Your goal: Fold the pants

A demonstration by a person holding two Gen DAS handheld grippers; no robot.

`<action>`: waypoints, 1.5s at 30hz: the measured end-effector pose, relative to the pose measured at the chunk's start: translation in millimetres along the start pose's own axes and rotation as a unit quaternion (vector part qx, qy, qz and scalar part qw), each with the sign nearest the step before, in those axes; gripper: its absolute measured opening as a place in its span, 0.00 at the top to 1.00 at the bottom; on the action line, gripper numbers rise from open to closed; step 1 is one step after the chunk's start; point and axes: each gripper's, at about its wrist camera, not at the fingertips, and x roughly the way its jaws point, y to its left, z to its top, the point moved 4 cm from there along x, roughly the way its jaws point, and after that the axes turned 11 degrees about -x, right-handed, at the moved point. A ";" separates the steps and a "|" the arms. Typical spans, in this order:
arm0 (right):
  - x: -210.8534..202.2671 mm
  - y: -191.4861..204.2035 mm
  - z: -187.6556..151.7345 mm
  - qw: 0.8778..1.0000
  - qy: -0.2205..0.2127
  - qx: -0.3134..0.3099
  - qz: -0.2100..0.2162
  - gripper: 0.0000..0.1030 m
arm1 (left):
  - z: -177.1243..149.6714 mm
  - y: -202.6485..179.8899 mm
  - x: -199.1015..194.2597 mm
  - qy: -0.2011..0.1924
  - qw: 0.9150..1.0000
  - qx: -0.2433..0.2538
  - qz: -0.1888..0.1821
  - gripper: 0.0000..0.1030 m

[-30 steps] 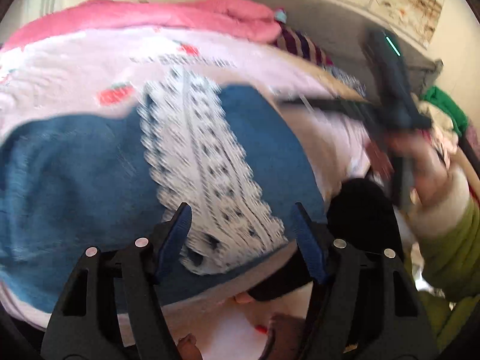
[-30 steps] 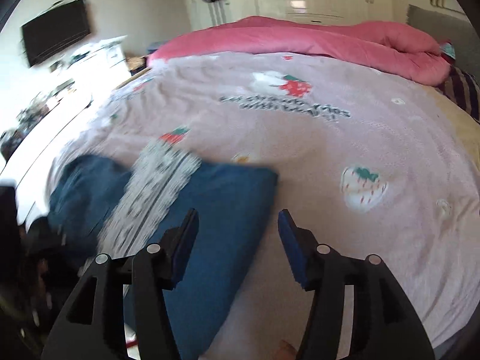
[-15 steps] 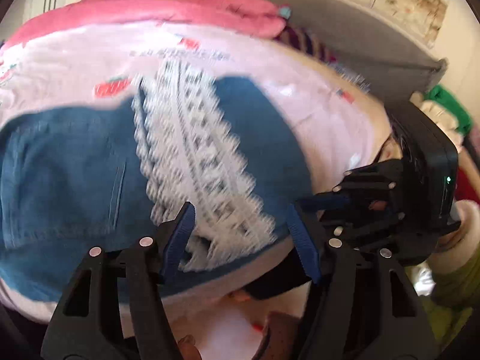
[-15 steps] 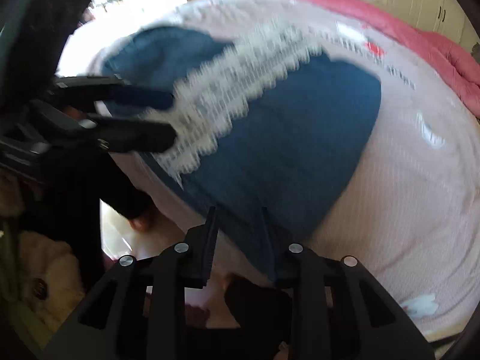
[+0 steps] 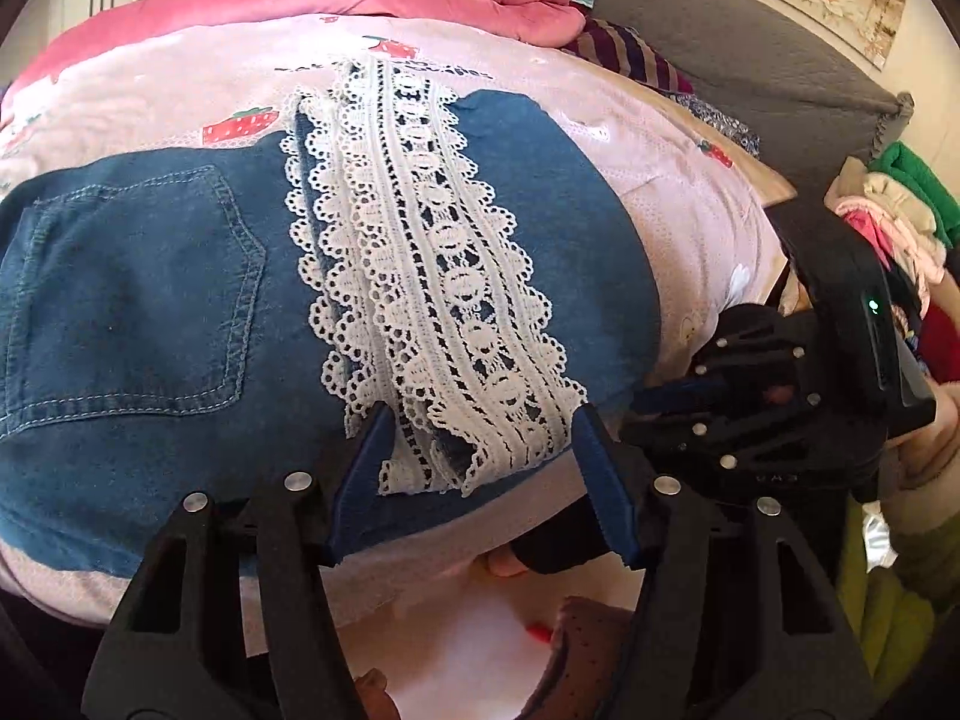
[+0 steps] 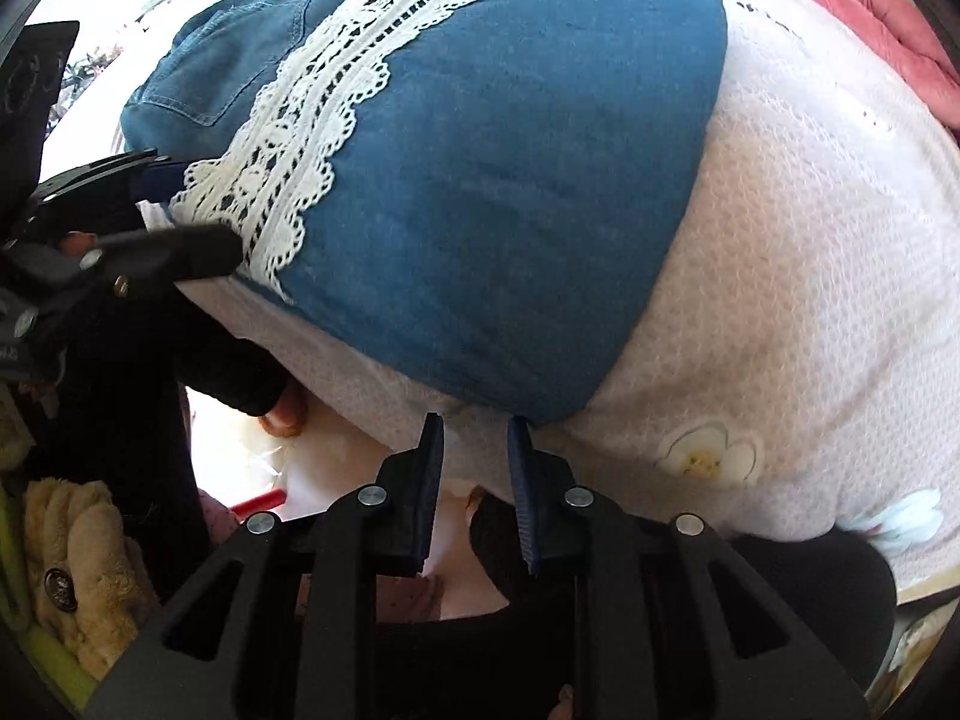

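On the bed (image 5: 660, 180), folded pants (image 5: 150, 300) lie before both empty, parted grippers (image 5: 480, 468) (image 6: 474, 468).

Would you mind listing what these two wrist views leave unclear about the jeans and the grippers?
- Jeans, left wrist view: waist end cut off at the left edge.
- Left gripper, right wrist view: lace trim hides whether its pads press.
- Right gripper, left wrist view: fingertips too dark to separate.

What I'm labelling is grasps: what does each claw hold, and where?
Nothing certain. The left claw, jaws just closing, straddles the lace strip on the jeans, unpinched. The right claw, jaws just reopening slightly, meets the jeans' near edge; grip unclear.
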 end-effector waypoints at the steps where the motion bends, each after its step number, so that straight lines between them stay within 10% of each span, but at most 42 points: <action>1: -3.9 -2.4 -1.6 1.000 -0.006 0.003 0.005 0.78 | 0.1 -0.5 -2.5 -0.001 1.000 -0.001 -0.001 0.48; 8: -63.9 -9.1 2.0 0.995 -0.095 0.025 0.013 0.77 | 7.3 3.0 -48.3 -0.053 0.998 -0.024 -0.015 0.50; 12: -72.2 -9.8 17.6 0.992 -0.120 0.025 0.012 0.76 | 10.1 -8.9 -52.7 -0.056 0.998 -0.018 -0.031 0.85; 32: -41.5 -4.2 41.9 0.996 -0.091 0.012 0.000 0.67 | -4.9 3.9 -14.4 0.012 0.999 -0.036 -0.019 0.86; 34: -53.9 -1.0 42.6 0.994 -0.110 0.008 -0.003 0.62 | -1.7 2.7 -22.7 -0.001 1.000 -0.031 -0.005 0.67; 45: -89.6 10.0 65.1 0.988 -0.151 -0.010 -0.018 0.42 | 10.8 19.5 -77.2 -0.067 0.995 -0.050 0.054 0.45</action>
